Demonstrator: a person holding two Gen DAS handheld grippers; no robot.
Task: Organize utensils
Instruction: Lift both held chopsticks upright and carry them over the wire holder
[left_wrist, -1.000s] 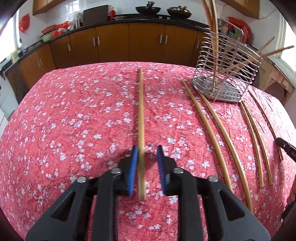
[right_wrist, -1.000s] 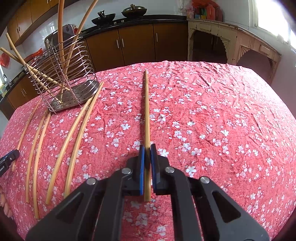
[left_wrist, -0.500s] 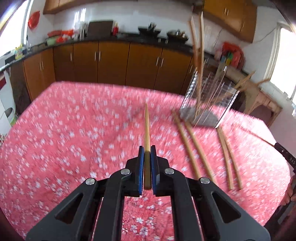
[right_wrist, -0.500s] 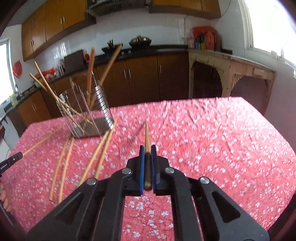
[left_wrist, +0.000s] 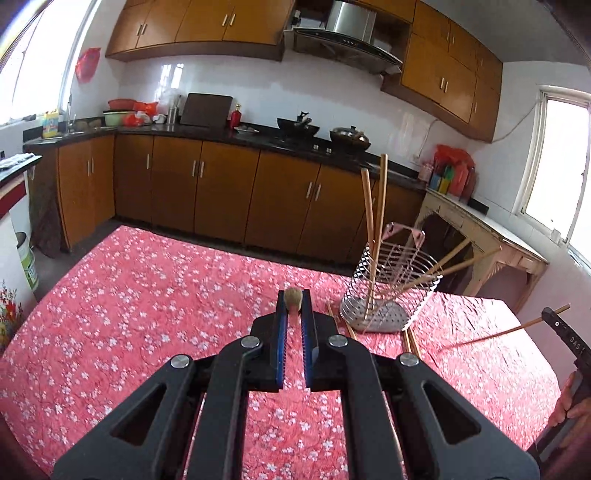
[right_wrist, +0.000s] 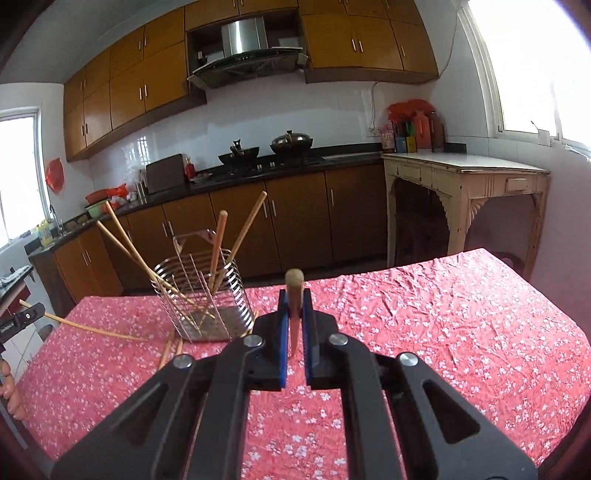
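My left gripper (left_wrist: 293, 308) is shut on a bamboo chopstick (left_wrist: 293, 300), held above the table and seen end-on. My right gripper (right_wrist: 294, 308) is shut on another chopstick (right_wrist: 294, 295), also lifted and pointing forward. A wire utensil holder (left_wrist: 391, 291) stands on the red floral tablecloth (left_wrist: 147, 314) to the right of the left gripper; in the right wrist view the holder (right_wrist: 203, 299) is to the left. Several chopsticks stand in it. More chopsticks lie by its base (right_wrist: 171, 345). The right gripper's chopstick also shows in the left wrist view (left_wrist: 506, 330).
Kitchen cabinets and a counter with woks (left_wrist: 299, 129) run behind the table. A pale wooden side table (right_wrist: 465, 184) stands at the right wall. The other gripper shows at the frame edge (right_wrist: 20, 321).
Both grippers have lifted their chopsticks off the tablecloth and tilted up, so each chopstick now points forward end-on. The left gripper closed on its chopstick early on.
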